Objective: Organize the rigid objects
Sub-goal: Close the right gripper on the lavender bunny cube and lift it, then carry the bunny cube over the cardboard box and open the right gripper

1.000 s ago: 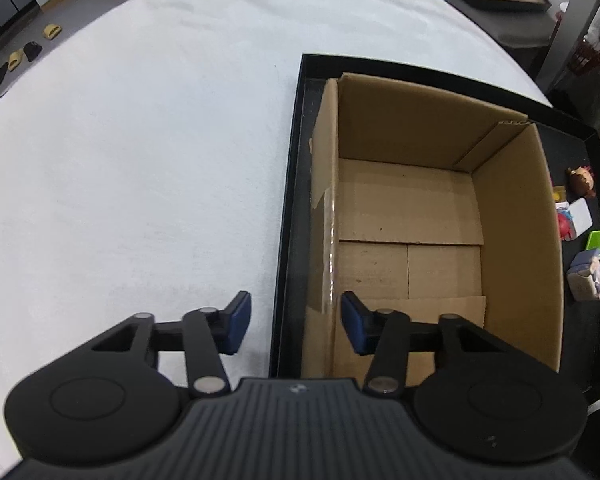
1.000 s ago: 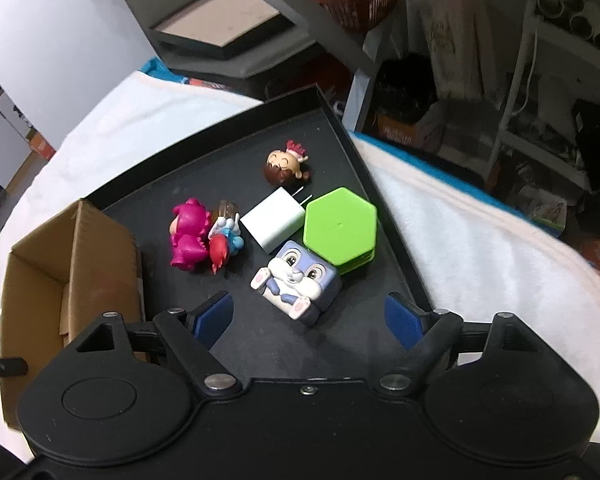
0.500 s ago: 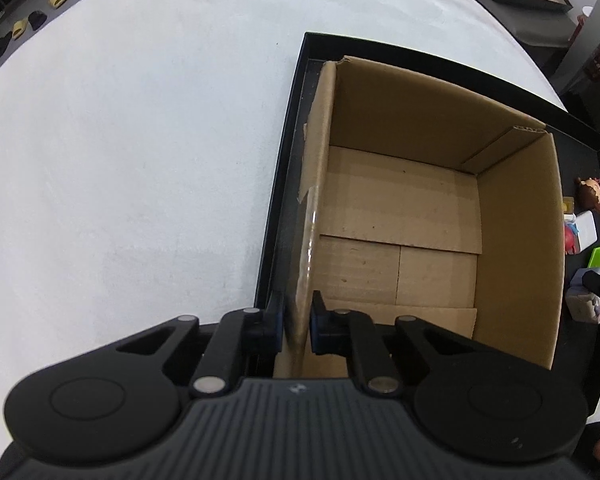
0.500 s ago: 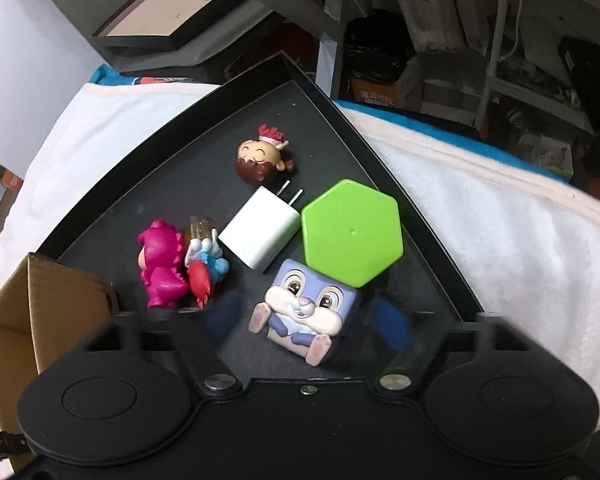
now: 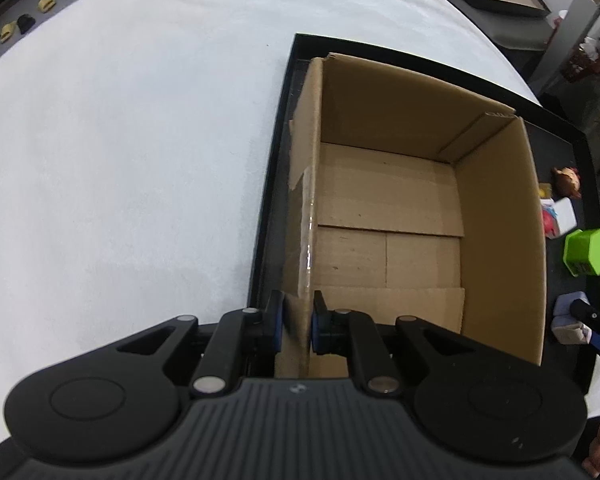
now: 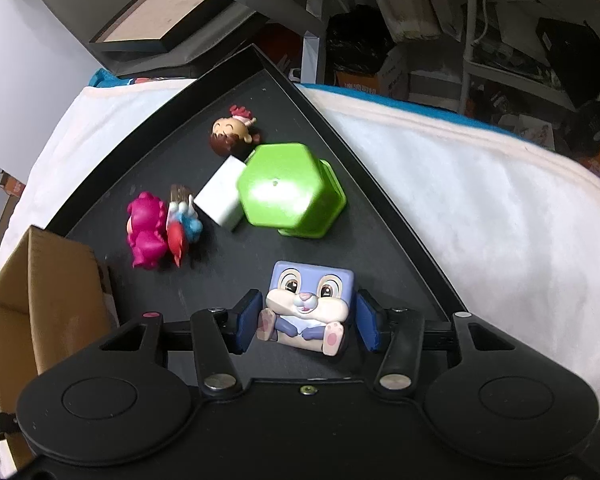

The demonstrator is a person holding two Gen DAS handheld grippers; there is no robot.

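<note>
An open, empty cardboard box (image 5: 388,216) stands on a black tray (image 5: 268,216). My left gripper (image 5: 298,322) is shut on the box's near left wall. In the right wrist view my right gripper (image 6: 306,320) is shut on a blue bunny cube toy (image 6: 308,304), its blue pads touching both sides. Beyond it on the tray (image 6: 388,216) lie a green hexagonal box (image 6: 288,196), a white charger (image 6: 222,198), a pink figure (image 6: 146,232), a small red and blue figure (image 6: 182,228) and a brown-haired doll head (image 6: 230,136). The box corner (image 6: 44,280) shows at left.
The tray lies on a white padded table (image 5: 120,160). Off the table's far edge stand another framed tray (image 6: 160,20), a metal frame and cluttered shelves (image 6: 520,40). Shoes lie on the floor at far left (image 5: 16,32).
My left gripper has closed on the box wall. My right gripper came down and closed on the bunny cube. The green hexagonal box now sits tilted and farther from the bunny.
</note>
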